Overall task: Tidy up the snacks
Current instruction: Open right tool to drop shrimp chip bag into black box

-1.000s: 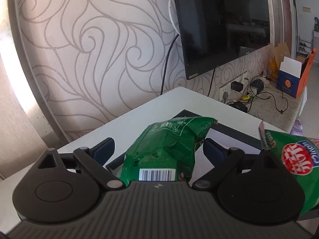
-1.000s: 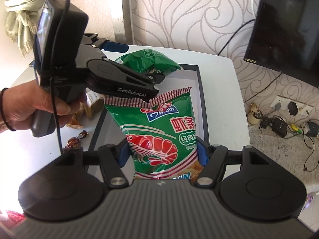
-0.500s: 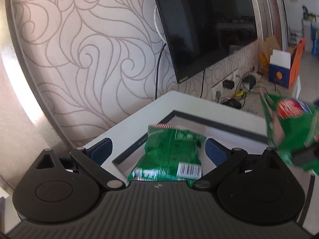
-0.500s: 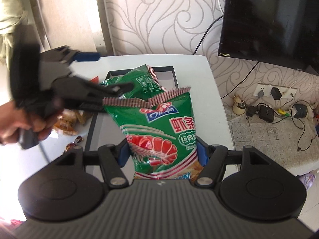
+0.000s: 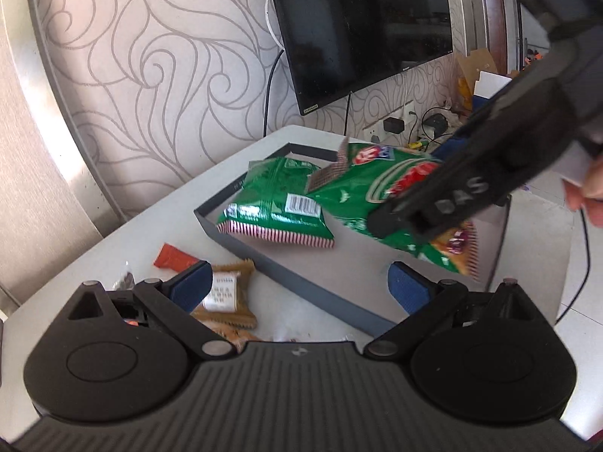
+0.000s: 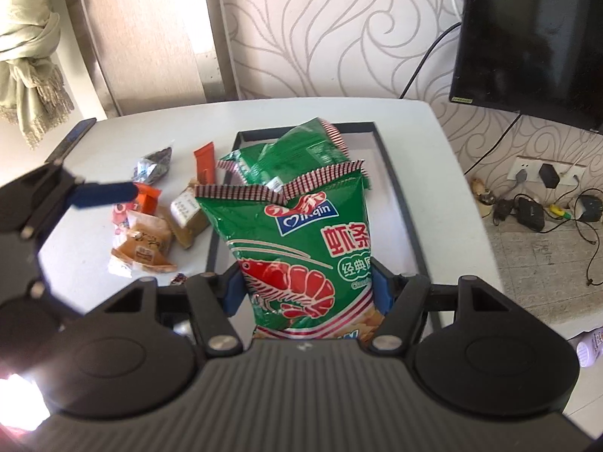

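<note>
Snacks were being gathered into the dark-rimmed tray (image 5: 241,243) on the desk (image 6: 422,113). The right hand-held gripper (image 6: 305,293) was clamped on the shrimp-chip bag (image 6: 301,248), holding it above the tray beside the green bag (image 5: 279,203), likely to lay the two side by side. A second ago the left hand-held gripper (image 5: 297,286) had held that green bag between its fingers; now its jaws stood apart and empty, the bag lay in the tray's far end, and the gripper had drawn back over the small wrapped snacks (image 6: 150,237) on the desk, probably for the next pick.
</note>
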`<act>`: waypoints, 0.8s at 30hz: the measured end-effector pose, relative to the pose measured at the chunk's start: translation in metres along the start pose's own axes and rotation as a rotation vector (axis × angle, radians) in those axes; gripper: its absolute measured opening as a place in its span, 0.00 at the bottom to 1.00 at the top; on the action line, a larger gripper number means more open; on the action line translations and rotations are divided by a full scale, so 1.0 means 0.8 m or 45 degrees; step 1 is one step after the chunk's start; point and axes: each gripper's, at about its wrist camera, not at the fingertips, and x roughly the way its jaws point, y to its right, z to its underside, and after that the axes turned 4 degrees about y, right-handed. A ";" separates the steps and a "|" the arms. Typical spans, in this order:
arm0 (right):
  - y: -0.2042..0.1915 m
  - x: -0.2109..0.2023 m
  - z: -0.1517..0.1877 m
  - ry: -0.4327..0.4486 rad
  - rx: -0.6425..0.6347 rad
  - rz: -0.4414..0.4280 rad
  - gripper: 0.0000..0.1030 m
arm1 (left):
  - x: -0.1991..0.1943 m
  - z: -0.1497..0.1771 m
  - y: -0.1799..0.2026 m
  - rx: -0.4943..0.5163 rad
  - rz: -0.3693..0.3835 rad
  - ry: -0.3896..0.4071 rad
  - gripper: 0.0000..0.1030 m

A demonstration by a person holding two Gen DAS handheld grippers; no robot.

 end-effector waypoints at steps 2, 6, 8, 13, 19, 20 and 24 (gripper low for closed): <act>-0.004 0.008 0.002 -0.020 0.001 0.025 0.66 | -0.010 0.008 0.004 -0.001 0.007 -0.010 0.98; -0.004 0.019 0.012 -0.060 0.009 0.080 0.66 | -0.025 0.022 0.011 0.032 0.030 -0.008 0.98; -0.002 0.021 0.018 -0.082 0.016 0.111 0.66 | -0.032 0.028 0.010 0.027 0.037 -0.010 0.98; -0.003 0.024 0.023 -0.092 0.012 0.160 0.67 | -0.040 0.038 0.004 0.012 0.036 -0.017 0.98; -0.010 0.016 0.024 -0.087 0.018 0.208 0.72 | -0.049 0.049 0.002 0.010 0.035 -0.022 0.98; -0.012 0.013 0.025 -0.082 0.018 0.212 0.72 | -0.050 0.051 0.001 0.003 0.036 -0.023 0.98; -0.014 0.000 0.030 -0.058 0.038 0.211 0.72 | -0.055 0.057 -0.005 -0.018 0.032 -0.028 0.98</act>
